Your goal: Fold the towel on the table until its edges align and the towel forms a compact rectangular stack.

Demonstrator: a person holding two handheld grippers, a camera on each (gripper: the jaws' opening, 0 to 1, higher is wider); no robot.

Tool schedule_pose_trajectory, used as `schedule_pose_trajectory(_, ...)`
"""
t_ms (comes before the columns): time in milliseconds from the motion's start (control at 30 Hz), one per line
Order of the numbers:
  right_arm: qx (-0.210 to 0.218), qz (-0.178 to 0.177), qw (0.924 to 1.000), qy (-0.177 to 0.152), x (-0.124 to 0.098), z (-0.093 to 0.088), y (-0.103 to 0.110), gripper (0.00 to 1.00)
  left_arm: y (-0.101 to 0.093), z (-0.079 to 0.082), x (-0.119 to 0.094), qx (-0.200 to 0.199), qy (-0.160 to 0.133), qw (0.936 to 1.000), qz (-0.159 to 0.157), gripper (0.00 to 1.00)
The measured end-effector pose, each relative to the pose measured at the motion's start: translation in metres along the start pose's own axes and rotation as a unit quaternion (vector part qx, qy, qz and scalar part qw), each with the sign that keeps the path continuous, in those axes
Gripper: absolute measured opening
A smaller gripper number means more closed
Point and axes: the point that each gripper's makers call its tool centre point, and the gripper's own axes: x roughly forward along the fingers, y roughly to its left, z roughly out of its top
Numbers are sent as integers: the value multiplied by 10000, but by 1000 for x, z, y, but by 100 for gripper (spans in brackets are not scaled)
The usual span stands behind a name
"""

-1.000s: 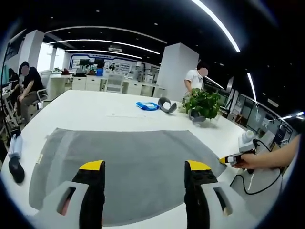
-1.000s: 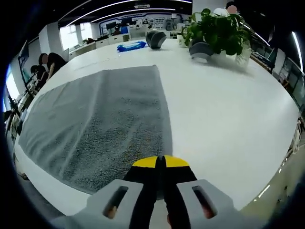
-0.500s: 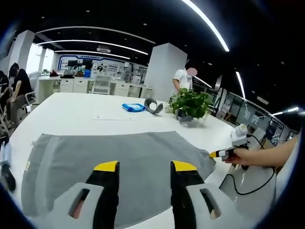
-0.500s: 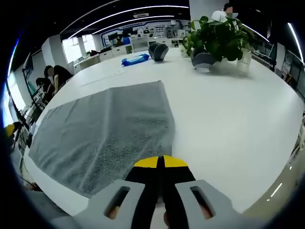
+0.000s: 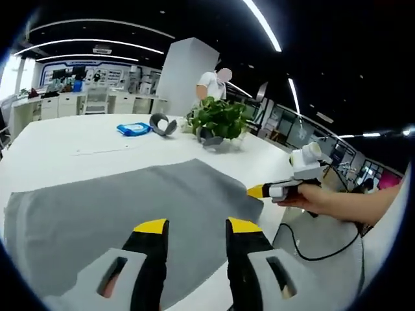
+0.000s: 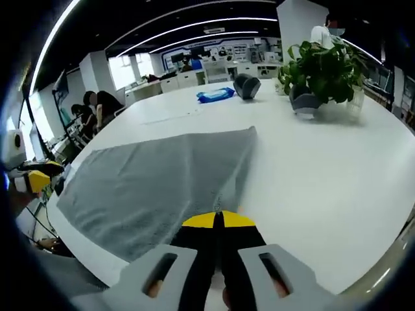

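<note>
White worktop [image 6: 337, 168], wide & round-edged. Grey towel [image 6: 155, 188] spread flat on it, near corner pinched up. Potted plant [image 6: 321, 71] at far side, well apart from towel; blue pack [image 6: 214, 95] & dark curved item [image 6: 246, 84] further back. Right hand-held gripper [image 6: 218, 220] clenched on towel corner, cloth between yellow tips. Left hand-held gripper [image 5: 189, 228] over towel's near edge, jaws parted, grasping nothing.

Towel [image 5: 130, 207] near edge is hidden behind our left gripper's [image 5: 192, 227] jaws. In the right gripper view we can't see the pinched towel corner; the closed right gripper [image 6: 217, 220] covers it.
</note>
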Motion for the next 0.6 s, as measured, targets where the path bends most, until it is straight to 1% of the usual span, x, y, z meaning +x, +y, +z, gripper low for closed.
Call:
schedule_pose_trajectory(33,-15,59,10000,-11,0,1,5,0,-4,-3,4,-45,89,9999,-108,38)
schedule_pose_trajectory(167,-128,212,9997,-93,-2,6,19,0,-10,-4,19,-149,204,9994,-241,40)
schedule_pose_trajectory(267,-194,356,9991,-156,-4,12,32,0,-10,-2,26,-341,197,9988,-274,41)
schedule_pose_trajectory(300,-247,392,9988,-173,-5,13,36,0,-9,-1,29,-467,204,9984,-254,42)
schedule_pose_trajectory(367,-333,490,9981,-189,-7,17,44,0,-5,-2,33,-600,302,9975,-202,41)
schedule_pose_trajectory(433,-358,595,9973,-247,-10,22,54,0,-4,-1,38,-709,315,9968,-217,41)
schedule_pose_trajectory(533,-642,762,9946,-274,-13,26,71,0,-4,0,43,-962,344,9944,-264,41)
schedule_pose_trajectory(600,-800,817,9931,-270,-14,27,79,0,-4,3,48,-1072,294,9934,-284,41)
